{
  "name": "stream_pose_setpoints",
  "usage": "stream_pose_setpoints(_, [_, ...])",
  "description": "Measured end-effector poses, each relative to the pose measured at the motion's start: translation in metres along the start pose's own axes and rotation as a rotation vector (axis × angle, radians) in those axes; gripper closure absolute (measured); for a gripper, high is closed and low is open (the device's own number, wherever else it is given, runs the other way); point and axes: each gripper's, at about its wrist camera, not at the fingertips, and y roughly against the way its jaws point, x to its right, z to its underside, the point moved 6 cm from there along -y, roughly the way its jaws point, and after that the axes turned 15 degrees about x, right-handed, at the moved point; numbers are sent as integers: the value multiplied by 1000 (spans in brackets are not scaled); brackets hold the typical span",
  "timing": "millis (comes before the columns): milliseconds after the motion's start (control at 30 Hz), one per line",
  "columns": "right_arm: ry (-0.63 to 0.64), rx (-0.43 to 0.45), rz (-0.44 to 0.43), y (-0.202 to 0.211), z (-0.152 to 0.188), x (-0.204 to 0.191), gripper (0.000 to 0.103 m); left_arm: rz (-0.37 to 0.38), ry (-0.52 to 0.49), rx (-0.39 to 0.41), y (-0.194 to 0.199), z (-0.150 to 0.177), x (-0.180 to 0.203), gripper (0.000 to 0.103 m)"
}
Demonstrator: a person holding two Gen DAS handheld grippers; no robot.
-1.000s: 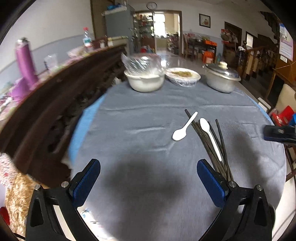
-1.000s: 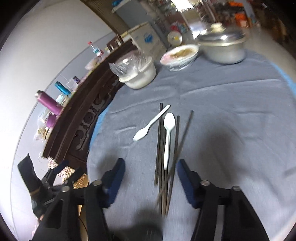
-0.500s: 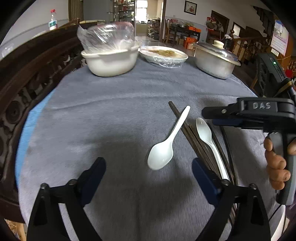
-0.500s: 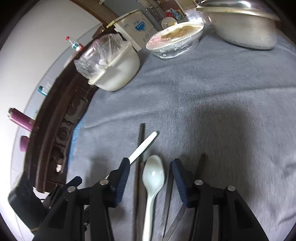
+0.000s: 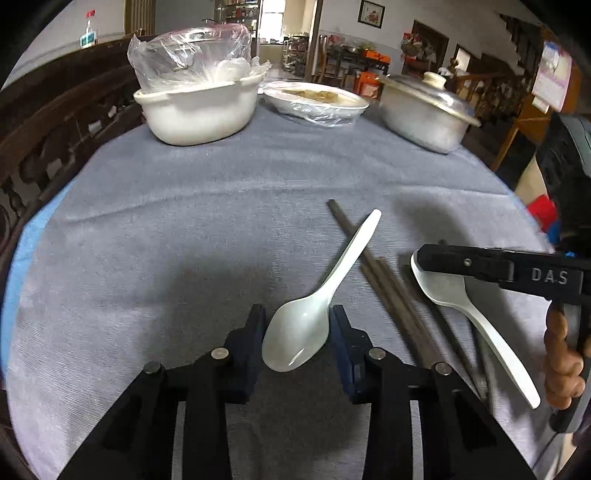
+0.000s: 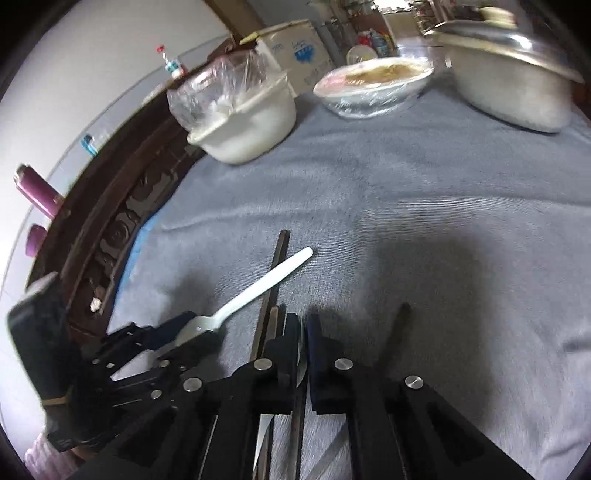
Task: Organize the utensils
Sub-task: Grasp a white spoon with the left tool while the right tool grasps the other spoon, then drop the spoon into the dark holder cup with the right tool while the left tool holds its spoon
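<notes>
Left gripper [image 5: 297,334] closing around near spoon [image 5: 295,338] bowl; right gripper [image 6: 303,349] clamped on second spoon [image 5: 448,291]; chopsticks [image 5: 384,288] unsorted, task barely begun.

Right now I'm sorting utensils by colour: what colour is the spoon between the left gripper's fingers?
White spoon; the left wrist view shows it best.

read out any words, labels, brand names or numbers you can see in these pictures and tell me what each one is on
"DAS": white letters on the black body of the right gripper, seen from the left wrist view.
Blue print on the white carton behind the table: too blurred to read.
Label on the clear bottle on the wooden ledge: too small to read.
Papers on the wall: unreadable.
</notes>
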Motion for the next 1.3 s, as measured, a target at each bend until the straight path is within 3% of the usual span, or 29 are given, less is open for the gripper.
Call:
stream_pose_setpoints(200, [-23, 117, 4, 61, 3, -8, 98, 17, 2, 47, 39, 4, 7, 67])
stream_pose_setpoints(400, [-3, 337, -5, 145, 8, -30, 98, 22, -35, 123, 122, 4, 14, 67])
stream_pose_setpoints(500, [50, 439, -14, 178, 19, -59, 98, 13, -131, 173, 170, 10, 32, 67])
stream_pose_setpoints(633, [125, 564, -19, 214, 44, -93, 98, 3, -287, 183, 226, 30, 55, 66])
stream_pose_setpoints(900, [189, 705, 20, 242, 84, -128, 98, 19, -475, 136, 294, 70, 80, 66])
stream_pose_setpoints(1300, [231, 782, 135, 247, 119, -124, 98, -34, -649, 39, 307, 106, 101, 66])
